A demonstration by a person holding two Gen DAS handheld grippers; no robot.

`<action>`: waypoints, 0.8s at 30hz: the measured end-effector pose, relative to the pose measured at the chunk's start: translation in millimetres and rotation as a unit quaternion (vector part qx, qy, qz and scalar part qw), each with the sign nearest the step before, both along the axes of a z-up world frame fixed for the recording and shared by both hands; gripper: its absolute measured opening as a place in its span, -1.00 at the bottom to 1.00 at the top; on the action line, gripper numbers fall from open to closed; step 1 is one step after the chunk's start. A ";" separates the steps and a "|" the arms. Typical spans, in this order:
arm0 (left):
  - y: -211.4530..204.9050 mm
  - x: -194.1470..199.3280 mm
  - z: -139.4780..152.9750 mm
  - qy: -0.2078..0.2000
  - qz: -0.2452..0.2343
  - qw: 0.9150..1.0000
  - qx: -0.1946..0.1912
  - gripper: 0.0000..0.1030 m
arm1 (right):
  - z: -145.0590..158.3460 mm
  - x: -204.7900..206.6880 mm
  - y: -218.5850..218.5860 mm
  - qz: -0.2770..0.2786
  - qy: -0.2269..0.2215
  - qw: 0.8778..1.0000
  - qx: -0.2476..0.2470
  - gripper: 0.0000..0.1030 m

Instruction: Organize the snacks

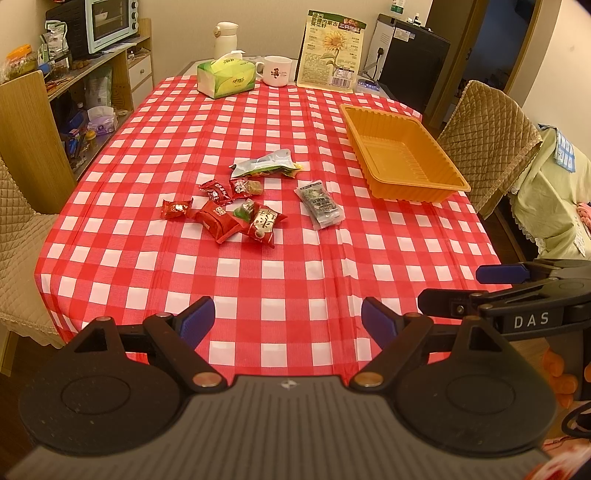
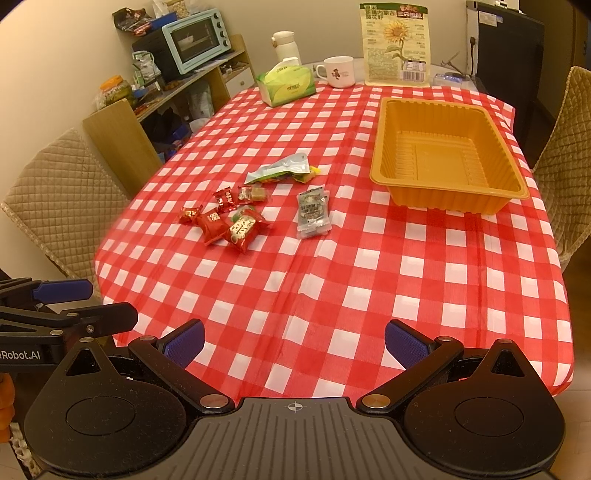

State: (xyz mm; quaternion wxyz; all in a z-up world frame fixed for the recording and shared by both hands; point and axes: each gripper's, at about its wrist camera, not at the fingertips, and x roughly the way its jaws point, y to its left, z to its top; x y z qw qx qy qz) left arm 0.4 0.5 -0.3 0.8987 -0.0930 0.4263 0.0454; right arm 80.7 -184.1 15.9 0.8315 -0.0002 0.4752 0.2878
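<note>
Snacks (image 1: 236, 210) sat in a loose pile near the middle of the table (image 1: 258, 295), mostly red candy wrappers with white lettering too small for me to read, plus a silver-and-green pouch (image 1: 264, 168) just behind them and a grey printed packet (image 1: 320, 206) off to the side toward the tray. That orange plastic tray (image 1: 402, 151) was well apart from the pile, at the far right, with nothing in it

Readable stuff: the right gripper (image 1: 480, 291) had "DAS" on its body in the left wrist view, and the left gripper (image 2: 88, 302) showed "Robot.AI" in the right wrist view. A tall sunflower seed bag (image 1: 332, 51) stood at the far end with Chinese text and a barcode, next to a white mug (image 1: 275, 70) with a little cartoon on it and a green tissue box (image 1: 226, 77)

Both grippers hung over the near edge, jaws spread wide, nothing between them

Table had a red and white checked cloth. Quilted beige chairs (image 1: 487, 140) either side, wooden shelving (image 1: 110, 74) along the left wall with a mint toaster oven (image 1: 110, 22) on top
</note>
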 end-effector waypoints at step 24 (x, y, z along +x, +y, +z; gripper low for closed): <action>19.6 -9.7 0.0 0.006 0.014 1.000 -0.003 0.66 | -4.1 10.6 6.3 0.005 0.003 1.000 0.002 1.00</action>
